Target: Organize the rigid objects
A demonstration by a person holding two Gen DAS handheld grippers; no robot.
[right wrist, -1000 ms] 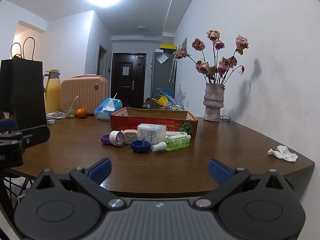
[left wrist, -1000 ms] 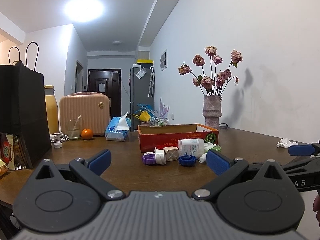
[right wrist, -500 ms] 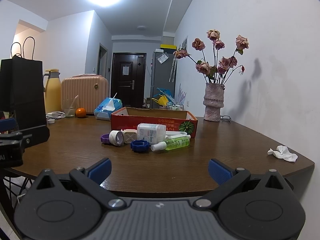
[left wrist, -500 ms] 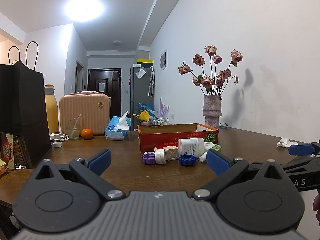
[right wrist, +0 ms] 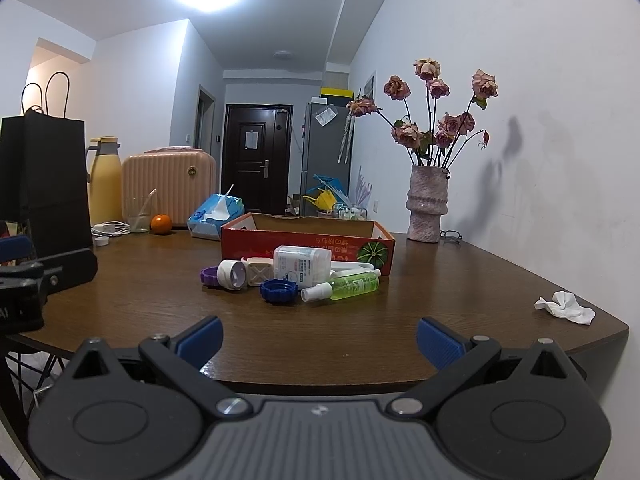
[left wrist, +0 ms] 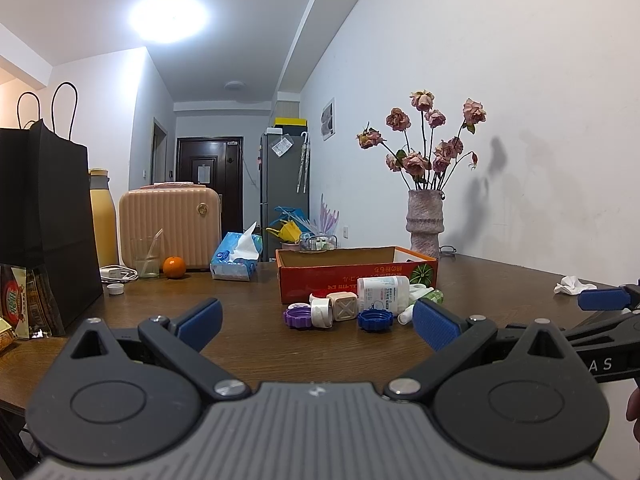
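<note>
Both grippers, left [left wrist: 316, 320] and right [right wrist: 319, 338], hang wide open and empty at the near edge of the table [right wrist: 440, 280]. Well ahead, the clutter (a white bottle [right wrist: 303, 265], green sprayer [right wrist: 344, 286], blue cap [right wrist: 279, 291], purple cap [left wrist: 298, 317]) lies just before the red box [right wrist: 306, 236].

On the table [right wrist: 460, 280], a cluster of caps and bottles [right wrist: 304, 276] lies just in front of the box [right wrist: 308, 236]. The vase [right wrist: 427, 204] stands right of the box, the tissue pack [right wrist: 216, 216] left, the suitcase [right wrist: 170, 188] further left.
</note>
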